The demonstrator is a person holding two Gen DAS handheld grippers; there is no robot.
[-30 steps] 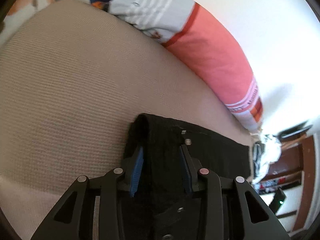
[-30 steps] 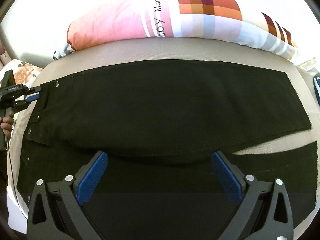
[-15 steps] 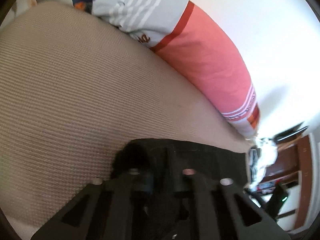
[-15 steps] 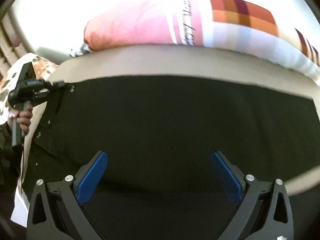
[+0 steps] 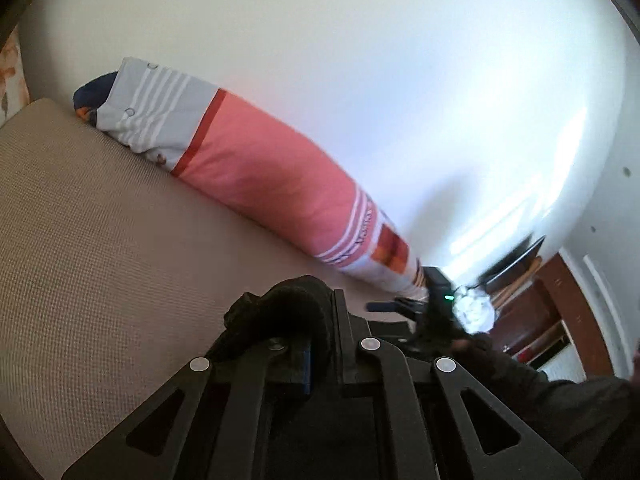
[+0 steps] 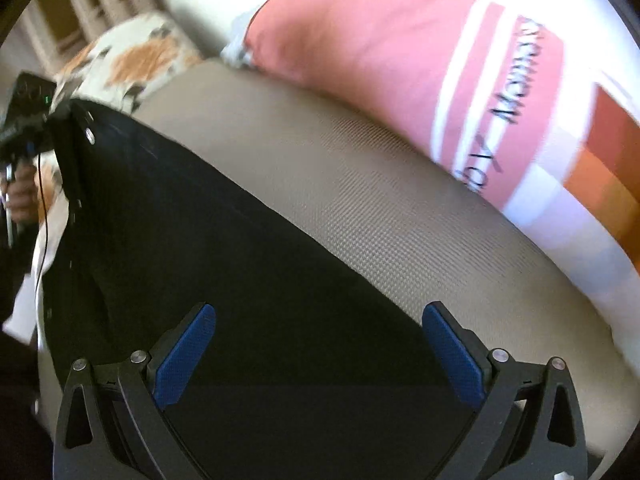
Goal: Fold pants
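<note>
Left gripper [image 5: 316, 344] was clamped shut on a bunched wad of the black pants [image 5: 288, 308]; fabric bulged up over the fingertips, pads mostly hidden by it. Seen from the right wrist, it sat at the far left, pinching the waistband corner near a metal button [image 6: 90, 135] and holding that corner up off the bed [image 6: 360, 184]. A hand [image 6: 22, 196] gripped its handle, and a thin cable hung below.

Right gripper [image 6: 320, 348] was wide open, blue pads [image 6: 184, 356] far apart, nothing pinched. It hovered tilted down over the pants [image 6: 240, 280]; whether it touched the cloth could not be told. In the left wrist view it showed small and blurred at right, with a green light, a dark sleeve [image 5: 540, 392] behind it.

Pants were spread across the beige bed, running from the lifted waistband at left to under the right gripper, far edge diagonal.

Pink striped pillow [image 6: 380, 48] lay along the wall beyond the pants, not touching them. Floral cushion [image 6: 132, 60] sat at the far left corner. Brown furniture [image 5: 552, 312] was at right, blurred.
</note>
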